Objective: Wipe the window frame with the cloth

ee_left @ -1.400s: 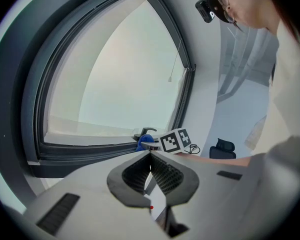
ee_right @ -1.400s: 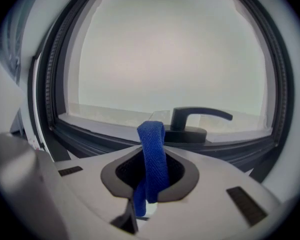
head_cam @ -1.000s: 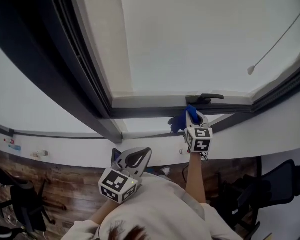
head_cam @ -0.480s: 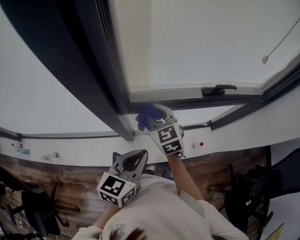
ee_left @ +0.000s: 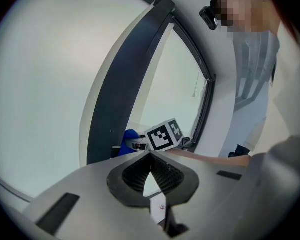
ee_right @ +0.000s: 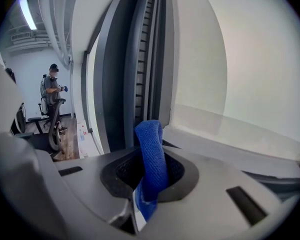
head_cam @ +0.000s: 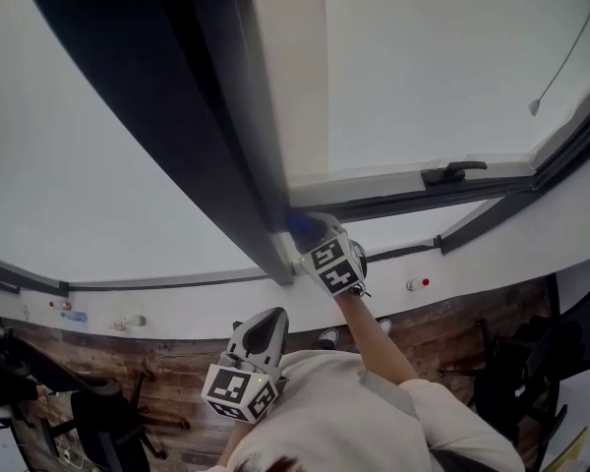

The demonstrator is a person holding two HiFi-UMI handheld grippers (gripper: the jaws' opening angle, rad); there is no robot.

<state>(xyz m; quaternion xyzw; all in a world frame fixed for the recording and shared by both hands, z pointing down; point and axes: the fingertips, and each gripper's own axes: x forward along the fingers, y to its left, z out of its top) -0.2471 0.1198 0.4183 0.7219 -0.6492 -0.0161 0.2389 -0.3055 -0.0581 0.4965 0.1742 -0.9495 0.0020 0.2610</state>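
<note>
Pale window glass fills the background. Right hand-held gripper [ee_right: 149, 184] clamps the blue cloth [ee_right: 151, 144] at the window frame [head_cam: 216, 165] corner, so wiping looks partway done. Left hand-held gripper [ee_left: 151, 176] is clenched and empty.

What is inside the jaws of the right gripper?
A blue cloth, pinched by the right gripper, its folded end sticking out toward the window frame. Its lower end is hidden under the gripper's body.

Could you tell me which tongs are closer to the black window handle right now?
Right. The right tongs, clamping the blue cloth, sit at the window frame, left of the handle. The left tongs hang farther below it, clear of the frame.
</note>
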